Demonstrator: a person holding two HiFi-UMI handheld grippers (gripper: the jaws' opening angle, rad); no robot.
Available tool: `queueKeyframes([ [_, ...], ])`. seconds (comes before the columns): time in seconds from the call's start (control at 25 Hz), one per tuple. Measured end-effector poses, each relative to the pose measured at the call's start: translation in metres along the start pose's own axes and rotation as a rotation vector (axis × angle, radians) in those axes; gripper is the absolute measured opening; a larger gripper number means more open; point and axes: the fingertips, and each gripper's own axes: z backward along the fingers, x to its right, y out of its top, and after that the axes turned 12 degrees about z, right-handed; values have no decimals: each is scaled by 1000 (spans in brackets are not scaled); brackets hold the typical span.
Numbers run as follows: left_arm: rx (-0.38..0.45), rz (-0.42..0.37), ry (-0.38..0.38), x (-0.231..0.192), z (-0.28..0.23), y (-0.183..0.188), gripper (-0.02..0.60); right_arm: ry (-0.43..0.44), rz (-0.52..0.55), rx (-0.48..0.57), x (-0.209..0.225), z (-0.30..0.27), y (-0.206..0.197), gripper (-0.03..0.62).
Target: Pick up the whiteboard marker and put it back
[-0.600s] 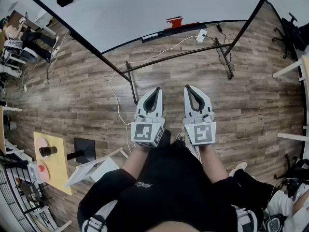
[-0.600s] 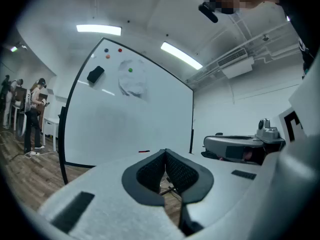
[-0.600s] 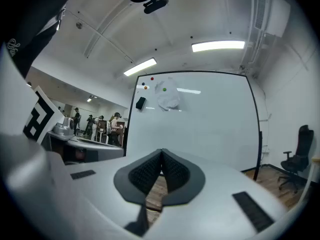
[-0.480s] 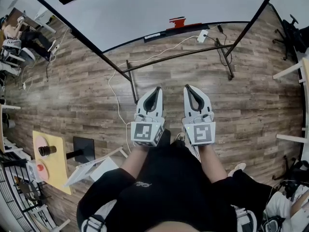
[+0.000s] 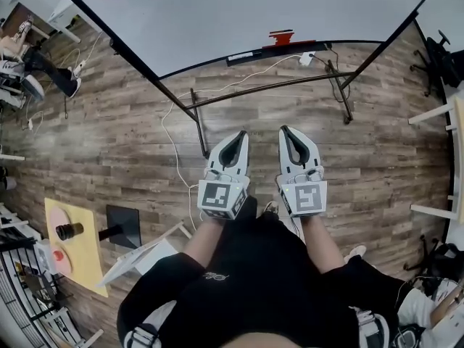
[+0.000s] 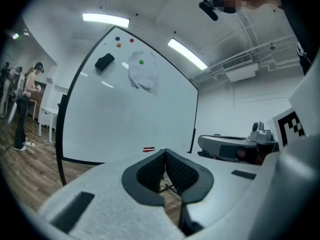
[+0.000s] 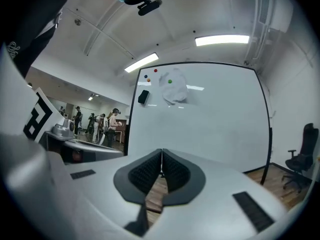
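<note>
A red whiteboard marker point(image 5: 281, 38) lies on the ledge along the bottom of the big whiteboard point(image 5: 239, 13), far ahead of both grippers. In the left gripper view the marker point(image 6: 148, 149) shows as a small red stroke just left of the jaw tips. My left gripper point(image 5: 241, 133) and right gripper point(image 5: 283, 129) are held side by side at waist height over the wooden floor. Both are shut with nothing between the pads, as the left gripper point(image 6: 165, 152) and right gripper point(image 7: 161, 152) show in their own views.
The whiteboard's black stand legs point(image 5: 197, 125) and a white cable with a power strip point(image 5: 304, 58) lie on the floor ahead. A black eraser point(image 7: 143, 96) and a crumpled cloth point(image 7: 173, 91) stick to the board. A yellow table point(image 5: 76, 256) stands lower left, an office chair point(image 5: 444, 49) at right.
In the head view the whiteboard and its marker ledge have shifted slightly right and down. Both grippers stay side by side and shut.
</note>
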Motion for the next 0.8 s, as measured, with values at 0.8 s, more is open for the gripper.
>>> queueKeyframes([
  [0.8,-166,41,-108,-68,-67,-8,6,3,14,-100,-2,-92,-29,3],
])
